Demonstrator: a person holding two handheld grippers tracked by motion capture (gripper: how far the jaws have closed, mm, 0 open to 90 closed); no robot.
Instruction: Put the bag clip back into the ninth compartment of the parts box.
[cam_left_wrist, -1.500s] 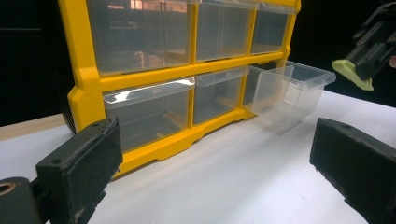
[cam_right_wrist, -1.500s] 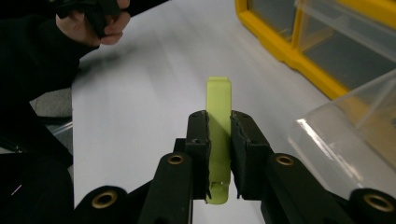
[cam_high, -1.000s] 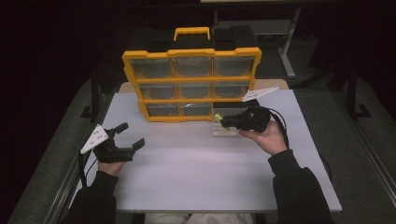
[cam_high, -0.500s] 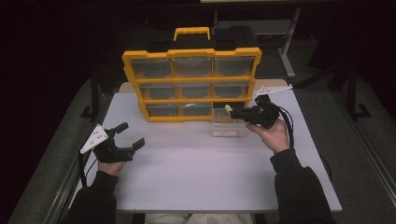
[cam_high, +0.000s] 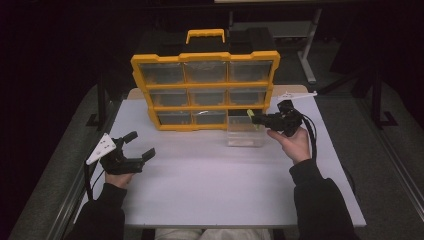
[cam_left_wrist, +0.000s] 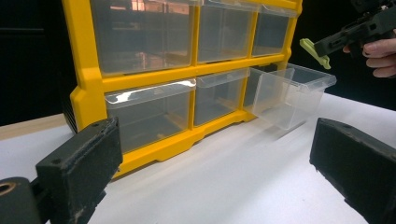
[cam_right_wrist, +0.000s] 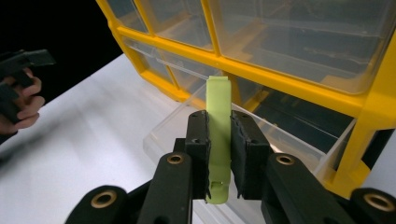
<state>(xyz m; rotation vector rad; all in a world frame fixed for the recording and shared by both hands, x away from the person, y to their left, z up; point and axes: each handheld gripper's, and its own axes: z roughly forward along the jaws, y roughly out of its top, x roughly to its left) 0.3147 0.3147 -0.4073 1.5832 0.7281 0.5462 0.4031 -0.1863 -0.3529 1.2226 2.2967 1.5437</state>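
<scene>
The right tongs (cam_high: 261, 119) are clamped on a flat lime-green plastic clip (cam_right_wrist: 218, 140), which stands upright between the jaws and projects past their tips. In the high view the green clip (cam_high: 252, 116) sits just above the rear of the clear plastic drawer (cam_high: 245, 134), which is pulled out of the bottom-right bay of the yellow drawer cabinet (cam_high: 205, 56) and rests on the desk (cam_high: 210, 185). The left tongs (cam_high: 141, 148) rest on the desk at the near left, jaws spread wide and holding nothing, well apart from the cabinet.

Step in hand, as judged: carrying the clip to the open drawer for deposit. The next move calls for lowering the clip's tip inside the drawer walls, clear of the cabinet frame, before the jaws part.

The right gripper view shows the grip in detail: both pads flat against the clip's faces and the dark vacated bay behind the drawer. The left gripper view gives the side elevation, with the drawer (cam_left_wrist: 292, 93) tilted, its back end still in the bay, and the clip (cam_left_wrist: 315, 52) poised above its far rim. The high view alone sets out all nine compartments and the cabinet's handle (cam_high: 205, 36).
</scene>
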